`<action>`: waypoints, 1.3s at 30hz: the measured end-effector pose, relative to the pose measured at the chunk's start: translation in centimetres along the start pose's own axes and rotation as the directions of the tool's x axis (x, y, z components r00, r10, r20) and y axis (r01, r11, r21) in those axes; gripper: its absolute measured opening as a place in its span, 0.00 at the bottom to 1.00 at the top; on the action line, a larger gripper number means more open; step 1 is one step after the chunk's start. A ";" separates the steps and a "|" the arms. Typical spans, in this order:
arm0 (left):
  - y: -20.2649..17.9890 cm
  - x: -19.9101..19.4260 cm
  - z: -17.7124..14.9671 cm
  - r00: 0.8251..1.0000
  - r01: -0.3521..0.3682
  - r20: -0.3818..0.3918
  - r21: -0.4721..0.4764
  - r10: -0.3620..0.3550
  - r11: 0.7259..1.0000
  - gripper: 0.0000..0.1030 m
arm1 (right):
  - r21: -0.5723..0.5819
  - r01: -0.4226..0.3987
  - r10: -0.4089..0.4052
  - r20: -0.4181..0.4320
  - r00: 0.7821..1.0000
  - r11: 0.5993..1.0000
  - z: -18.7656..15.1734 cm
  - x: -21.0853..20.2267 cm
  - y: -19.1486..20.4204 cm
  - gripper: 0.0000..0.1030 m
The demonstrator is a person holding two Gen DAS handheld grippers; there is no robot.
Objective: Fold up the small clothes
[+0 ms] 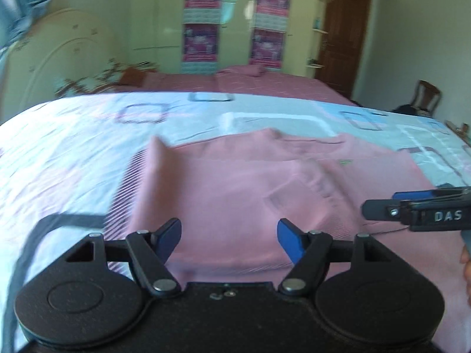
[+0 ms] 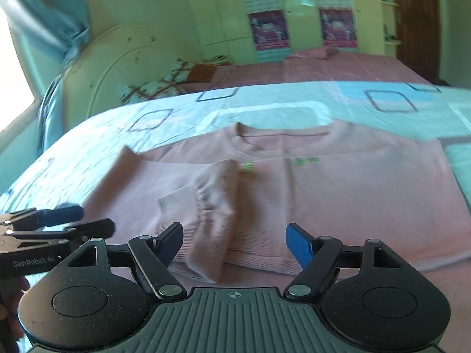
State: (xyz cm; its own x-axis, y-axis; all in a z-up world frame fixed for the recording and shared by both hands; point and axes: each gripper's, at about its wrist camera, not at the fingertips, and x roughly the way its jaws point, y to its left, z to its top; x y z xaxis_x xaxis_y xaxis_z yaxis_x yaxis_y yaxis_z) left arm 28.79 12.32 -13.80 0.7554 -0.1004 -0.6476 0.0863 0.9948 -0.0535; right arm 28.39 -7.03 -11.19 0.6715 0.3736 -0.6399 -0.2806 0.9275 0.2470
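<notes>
**Pink sweatshirt spread on the bed, one sleeve folded in, both tools empty**

The pink sweatshirt (image 2: 323,182) lies flat on the patterned bedsheet (image 2: 182,108), neckline toward 12 o'clock and ribbed hem toward 6 o'clock. One sleeve (image 2: 215,206) is folded across the chest, its cuff reaching down to the hem; in the left wrist view the same garment (image 1: 235,194) shows a raised fold at its 10 o'clock corner. Small green marks sit on the chest just below the collar.

The right hand-held gripper (image 2: 235,245) hangs over the hem with its blue-padded fingers wide apart and nothing between them; the folded sleeve lies directly ahead of it. The left hand-held gripper (image 1: 229,239) is likewise spread wide and empty, above the hem edge of the sweatshirt. Each tool appears in the other's view: the right one enters at 3 o'clock (image 1: 379,209) in the left camera, and the left one sits at 9 o'clock (image 2: 76,220) in the right camera, close beside its neighbour.

Beyond the sheet, at 12 o'clock, lie a pink bedspread (image 2: 338,67) and a floral pillow (image 2: 164,85). A cream headboard (image 2: 117,58) stands at 10 o'clock, a blue curtain (image 2: 50,8) above it. Posters (image 2: 268,29) hang on the wardrobe doors, a brown door (image 1: 341,29) stands at 1 o'clock, and a wooden chair (image 1: 424,97) at 2 o'clock.
</notes>
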 end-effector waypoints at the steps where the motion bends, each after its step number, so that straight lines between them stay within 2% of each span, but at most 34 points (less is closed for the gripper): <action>1: 1.0 -0.1 -0.5 1.000 -0.029 -0.013 -0.015 0.028 0.999 0.68 | -0.026 -0.005 0.005 -0.006 1.000 1.000 -0.1 0.4 0.8 0.74; 4: 3.2 -0.1 -1.8 0.996 -0.081 -0.049 -0.046 0.079 0.996 0.66 | -0.104 -0.021 0.019 -0.028 0.999 0.994 -0.6 1.6 2.9 0.73; 7: 4.0 0.2 -2.8 0.993 -0.104 -0.065 -0.040 0.101 0.994 0.65 | -0.191 -0.023 0.016 -0.041 0.999 0.981 -1.3 3.0 4.9 0.73; 8: 4.1 0.4 -3.0 0.992 -0.111 -0.067 -0.034 0.109 0.993 0.63 | -0.218 -0.015 0.006 -0.046 0.999 0.976 -1.5 3.6 5.4 0.68; 9: 4.2 0.7 -3.1 0.991 -0.115 -0.070 -0.036 0.113 0.993 0.62 | -0.241 -0.009 -0.004 -0.053 0.999 0.970 -1.7 4.2 5.7 0.56; 10: 4.2 0.9 -3.2 0.991 -0.113 -0.072 -0.044 0.110 0.993 0.60 | -0.254 -0.001 -0.016 -0.063 0.998 0.967 -1.8 4.8 5.8 0.51; 13: 4.0 1.6 -3.0 0.993 -0.110 -0.054 -0.053 0.107 0.993 0.59 | -0.257 0.010 -0.033 -0.085 0.996 0.966 -2.1 6.0 5.5 0.50; 14: 3.9 1.9 -2.9 0.992 -0.115 -0.048 -0.046 0.113 0.992 0.57 | -0.254 0.010 -0.032 -0.083 0.996 0.967 -2.0 6.1 5.5 0.43; 15: 3.7 2.3 -2.8 0.992 -0.121 -0.042 -0.039 0.120 0.992 0.56 | -0.245 0.008 -0.029 -0.083 0.996 0.969 -2.0 6.1 5.3 0.27; 17: 3.5 2.9 -2.5 0.990 -0.135 -0.034 -0.032 0.134 0.990 0.50 | -0.193 -0.003 -0.012 -0.078 0.997 0.981 -1.3 5.7 4.6 0.16; 19: 3.4 3.3 -2.3 0.990 -0.142 -0.030 -0.039 0.141 0.989 0.50 | -0.108 -0.012 0.007 -0.047 0.999 0.994 -0.2 4.5 3.1 0.14; 23: 3.5 3.6 -1.9 0.988 -0.153 -0.023 -0.045 0.152 0.987 0.50 | 0.020 0.028 -0.028 0.034 0.999 0.999 2.3 1.7 -0.6 0.14; 26: 3.3 3.7 -1.8 0.988 -0.154 -0.022 -0.049 0.153 0.987 0.47 | 0.103 0.069 -0.074 0.043 0.996 0.992 3.3 0.7 -4.0 0.14; 28: 3.1 3.7 -1.9 0.988 -0.152 -0.020 -0.040 0.151 0.988 0.47 | 0.133 0.128 -0.131 0.015 0.991 0.983 3.1 0.8 -6.0 0.14; 30: 2.8 3.7 -2.1 0.989 -0.148 -0.014 -0.023 0.148 0.989 0.42 | 0.207 0.114 -0.104 -0.060 0.993 0.972 2.4 1.4 -8.2 0.15; 31: 2.6 3.7 -2.2 0.989 -0.145 -0.009 -0.015 0.145 0.989 0.37 | 0.242 0.108 -0.094 -0.071 0.993 0.964 2.0 1.4 -9.0 0.15; 32: 2.4 3.6 -2.2 0.990 -0.144 -0.004 -0.009 0.144 0.990 0.30 | 0.277 0.104 -0.089 -0.065 0.994 0.955 1.7 1.1 -9.7 0.26; 33: 2.3 3.6 -2.2 0.990 -0.142 -0.001 -0.004 0.142 0.990 0.27 | 0.309 0.110 -0.097 -0.057 0.994 0.945 1.5 0.7 -10.2 0.49; 35: 2.2 3.5 -2.2 0.989 -0.150 0.006 0.000 0.150 0.989 0.22 | 0.351 0.116 -0.117 -0.019 0.993 0.929 1.2 -0.3 -11.1 0.68; 39: 2.5 3.3 -2.1 0.989 -0.146 0.026 -0.045 0.147 0.988 0.12 | 0.358 0.133 -0.149 0.017 0.989 0.924 1.1 -2.1 -12.2 0.67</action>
State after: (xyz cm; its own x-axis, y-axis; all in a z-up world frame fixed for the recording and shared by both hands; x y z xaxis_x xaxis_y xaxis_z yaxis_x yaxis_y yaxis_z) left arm 30.14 14.52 -17.63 0.7764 0.0467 -0.6286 -0.0541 0.9985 0.0074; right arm 31.18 -19.15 -12.10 0.7177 0.2310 -0.6569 0.0761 0.9117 0.4038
